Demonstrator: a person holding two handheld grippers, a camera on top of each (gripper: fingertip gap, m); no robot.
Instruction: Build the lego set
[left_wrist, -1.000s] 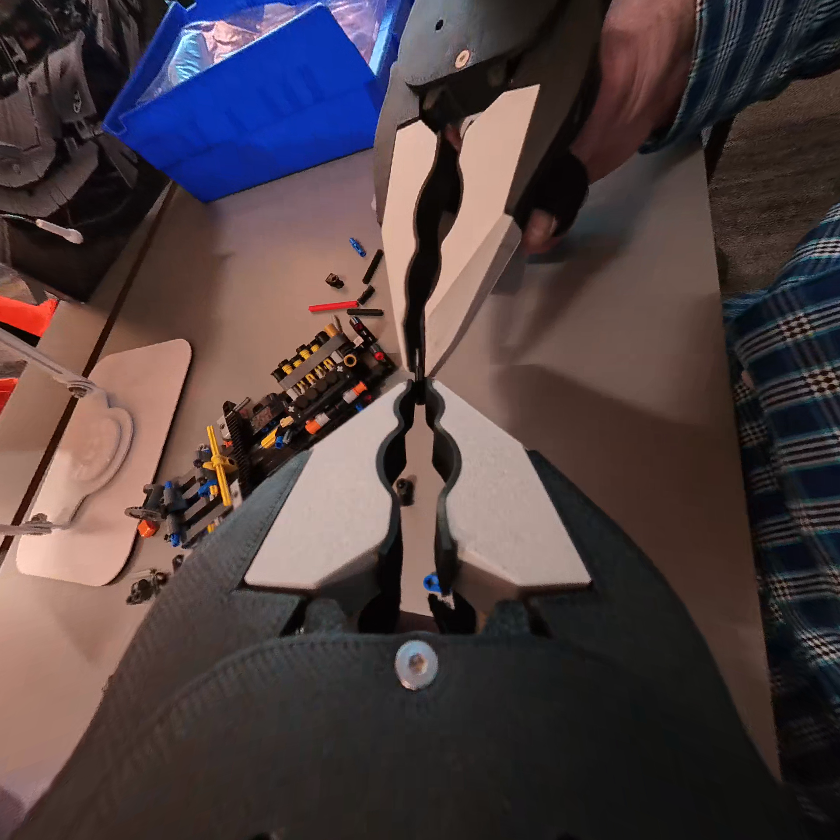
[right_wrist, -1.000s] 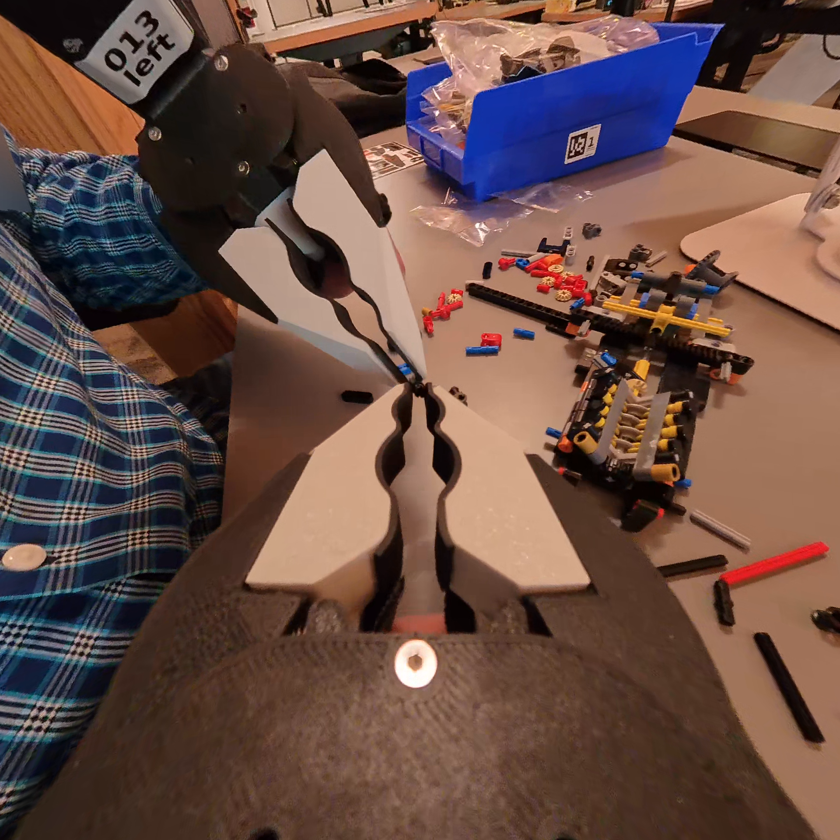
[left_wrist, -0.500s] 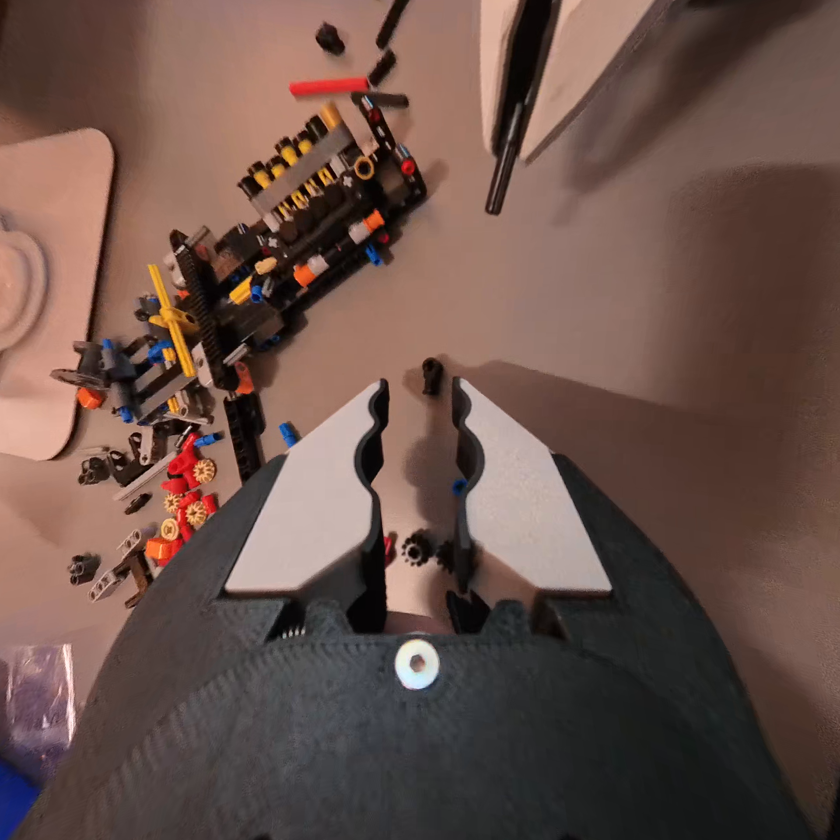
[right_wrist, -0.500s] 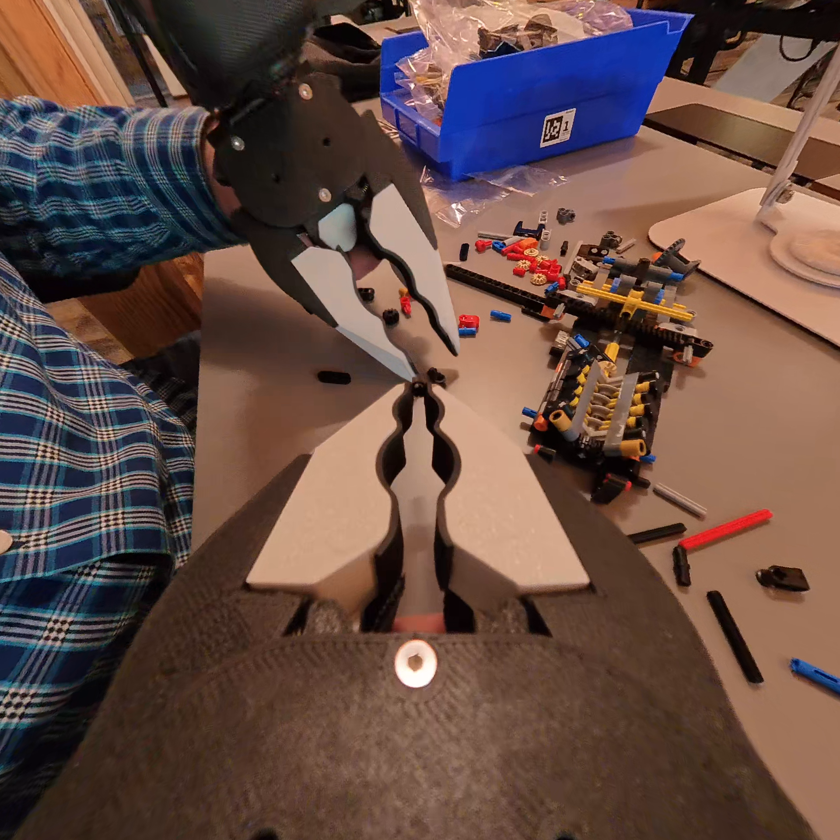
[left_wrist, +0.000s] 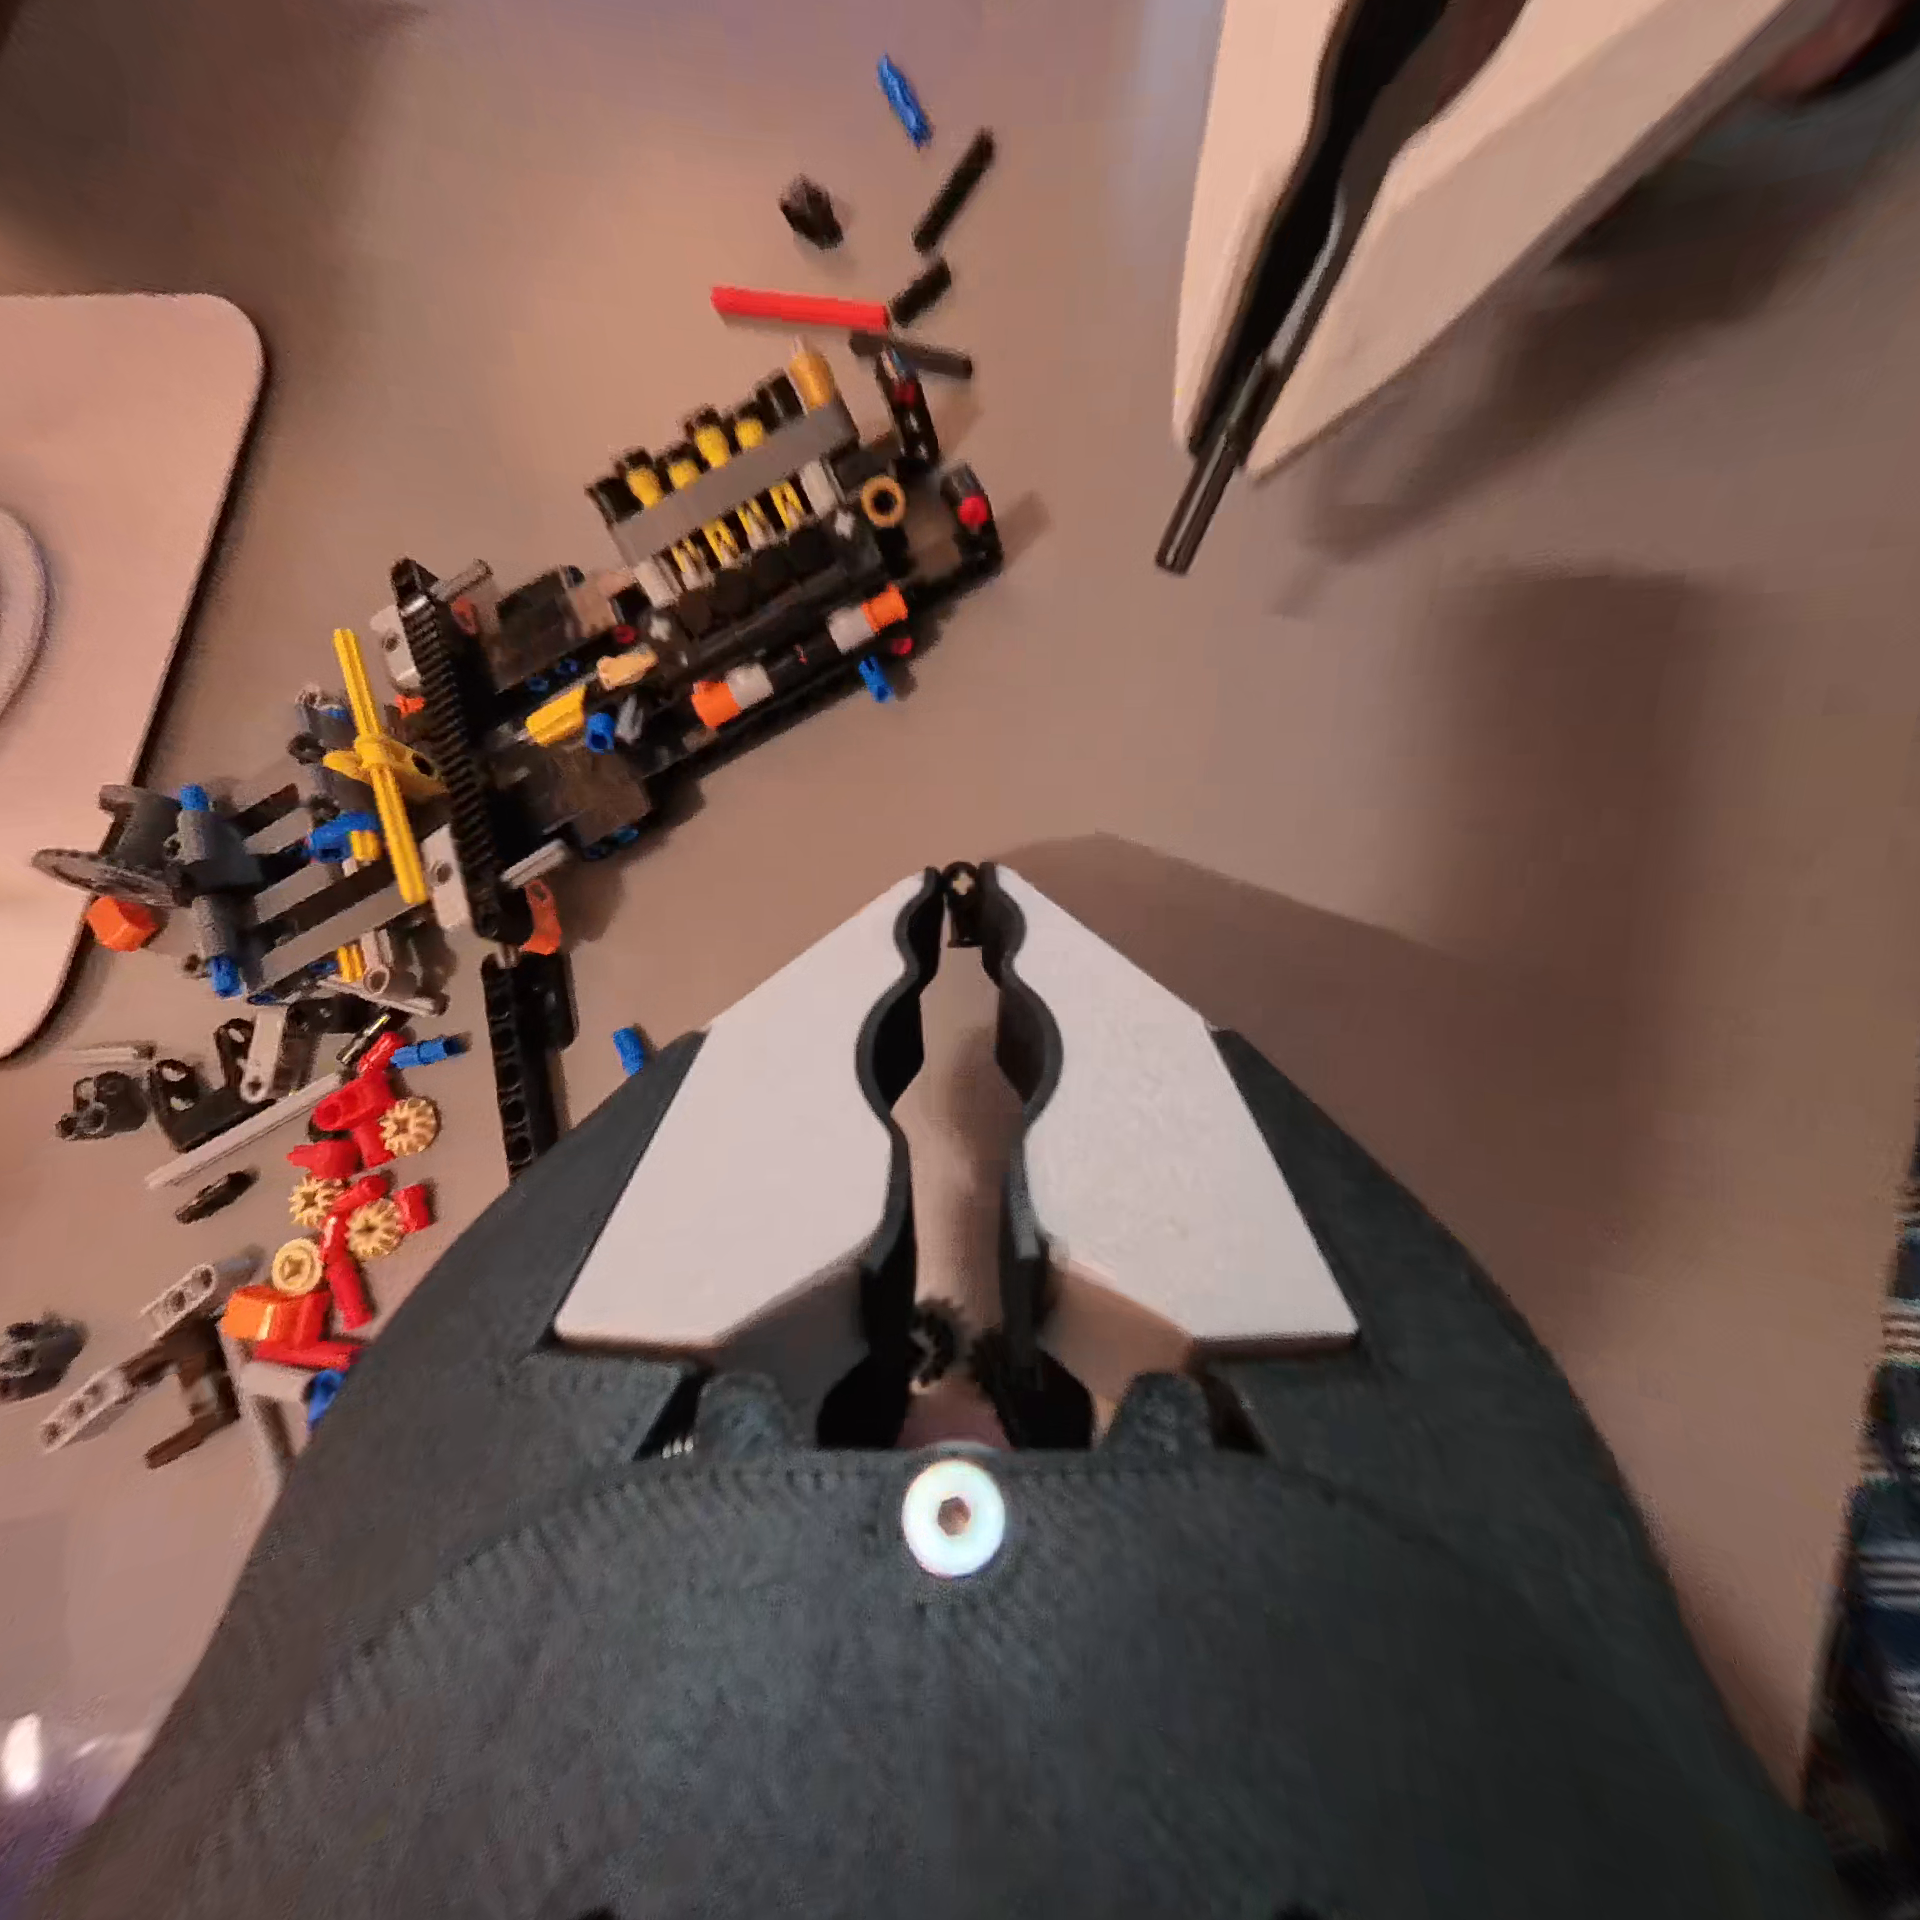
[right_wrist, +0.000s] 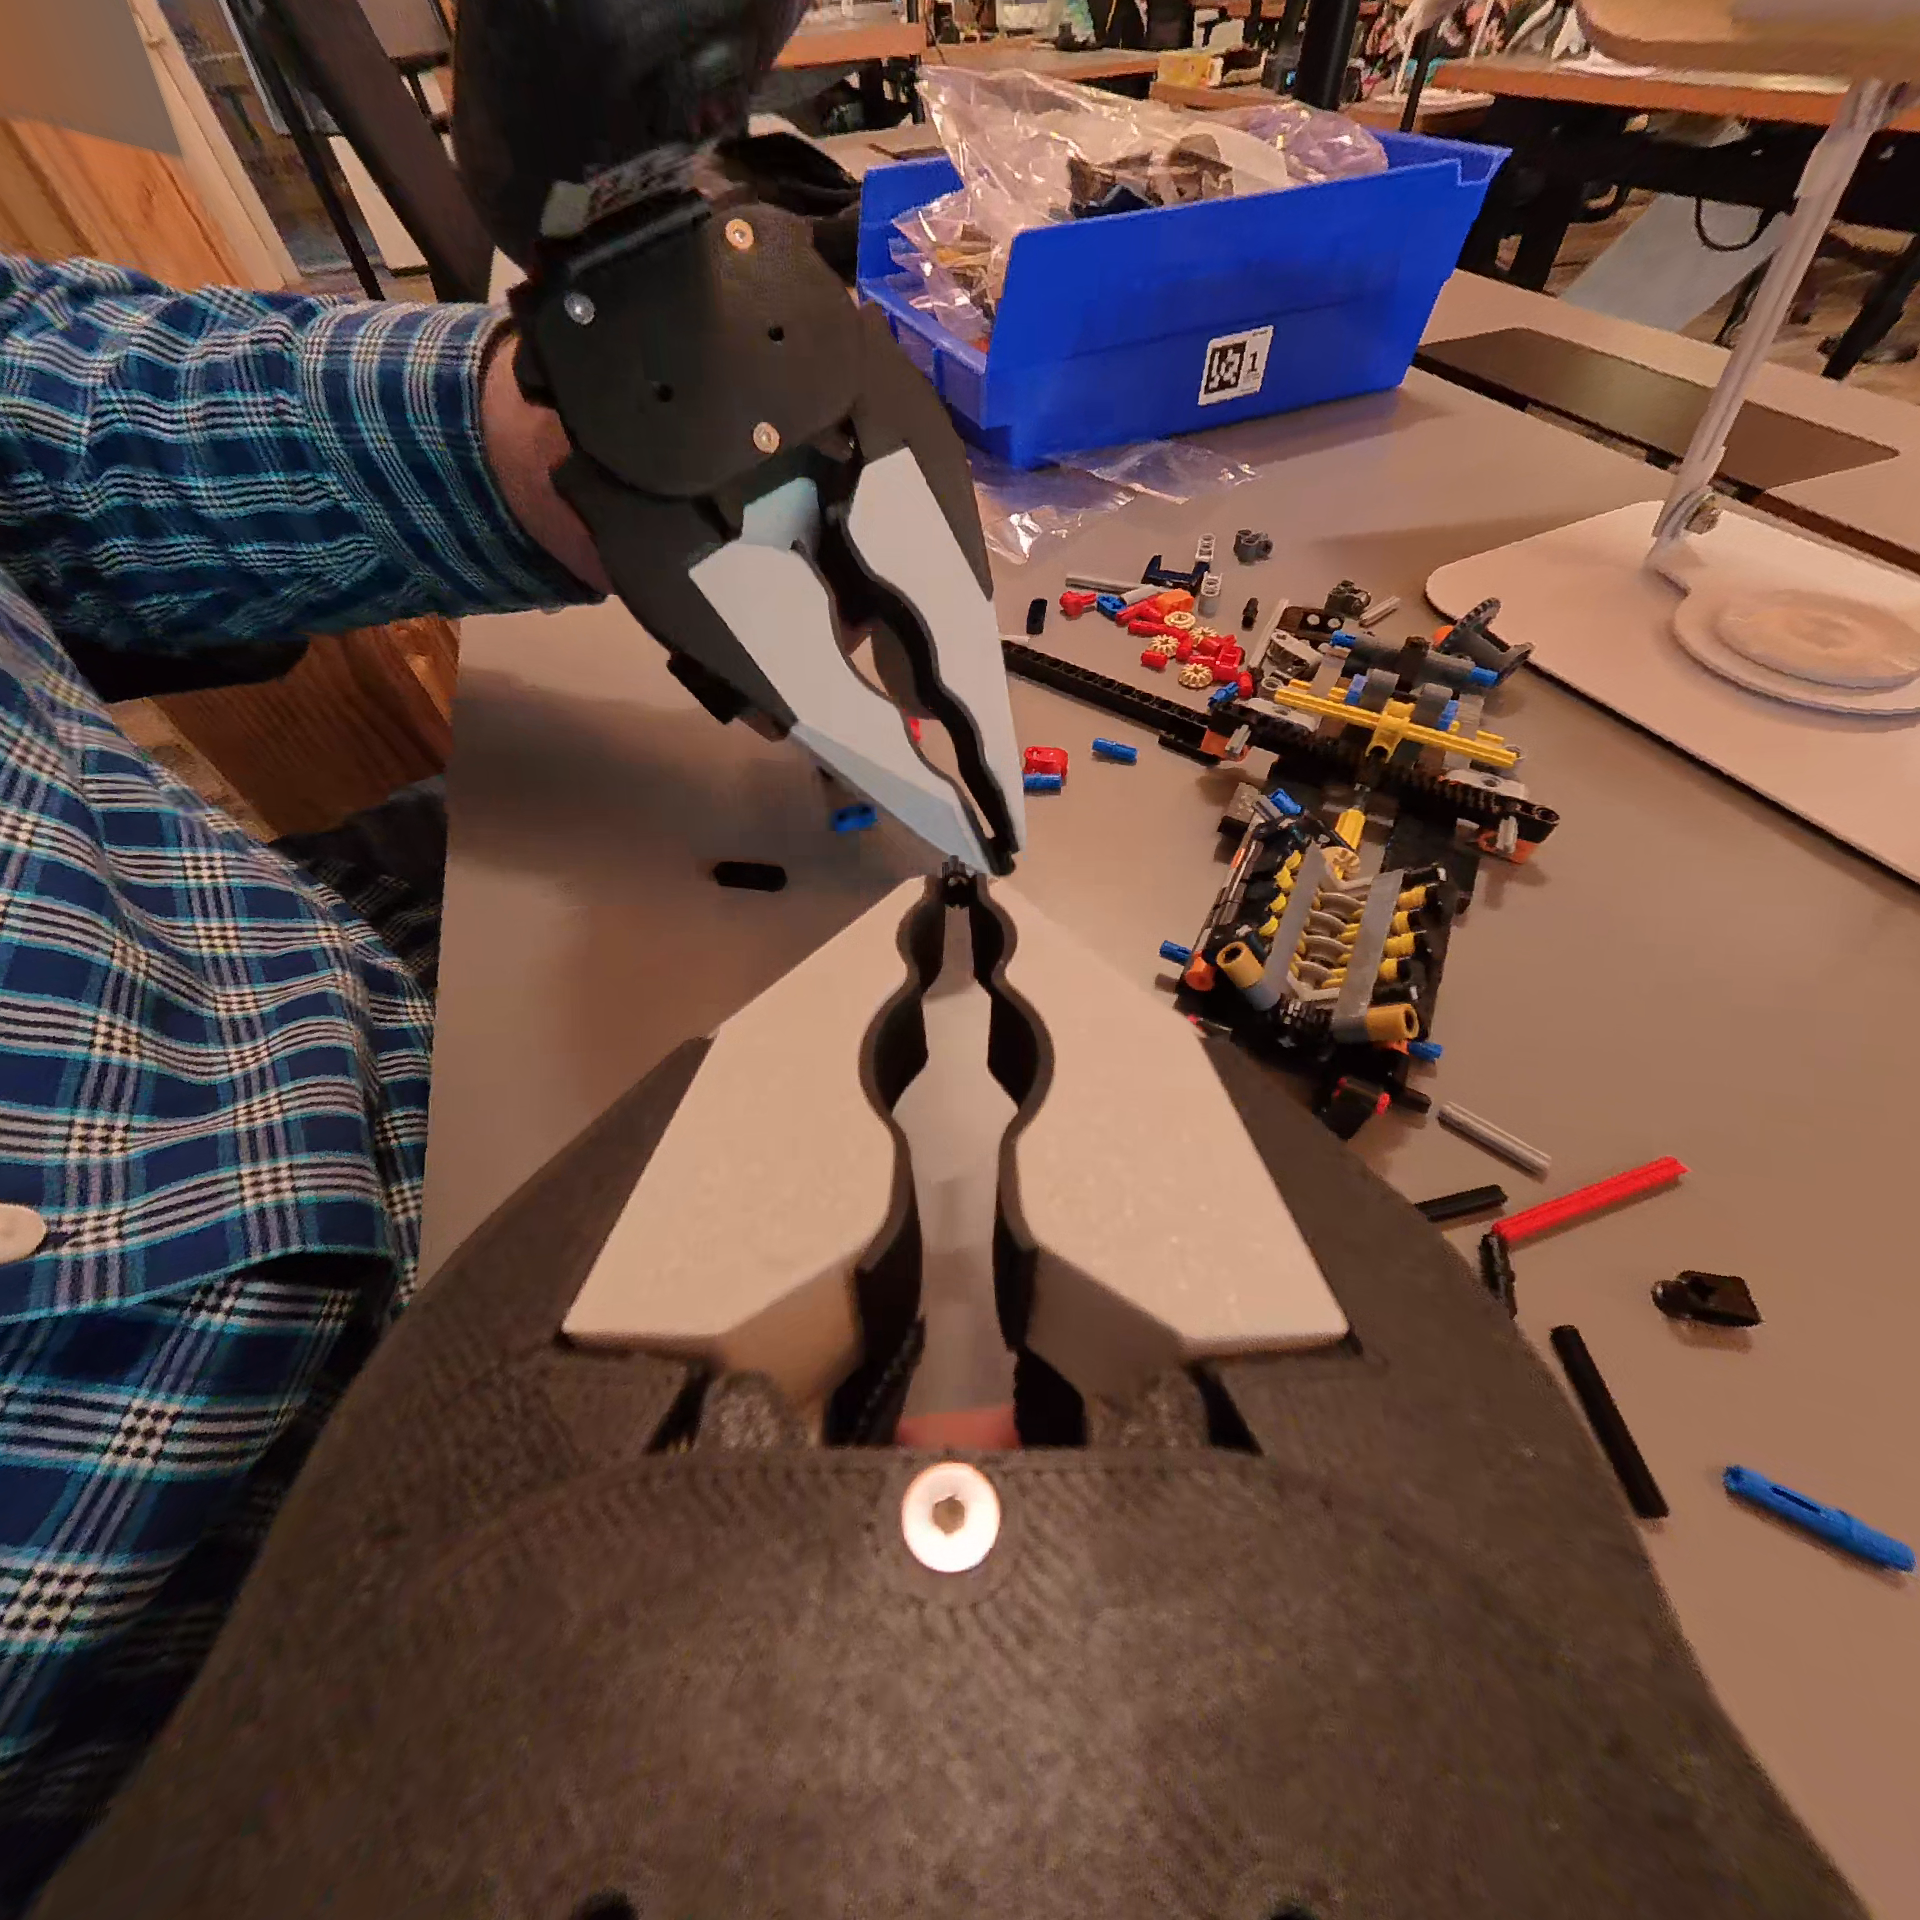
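Near the front edge of the grey table (right_wrist: 582, 748), the left gripper (left_wrist: 961, 883) has its fingertips pinched together on a small black connector piece (left_wrist: 961, 902). The right gripper (right_wrist: 956, 888) is likewise closed down on a thin black axle (left_wrist: 1195, 514) that juts out past its tips; in the right wrist view those tips nearly meet the other gripper's. Toward the middle of the table lies the partly built lego chassis (right_wrist: 1340, 925), black with yellow cylinders and a grey strip, touching a yellow-and-black cross frame (right_wrist: 1392, 727). Loose red and tan pieces (right_wrist: 1184, 644) sit beyond it. A red axle (right_wrist: 1590, 1195) and a blue pin (right_wrist: 1818, 1517) lie by the right edge. A blue bin (right_wrist: 1195, 312) stands at the far edge.
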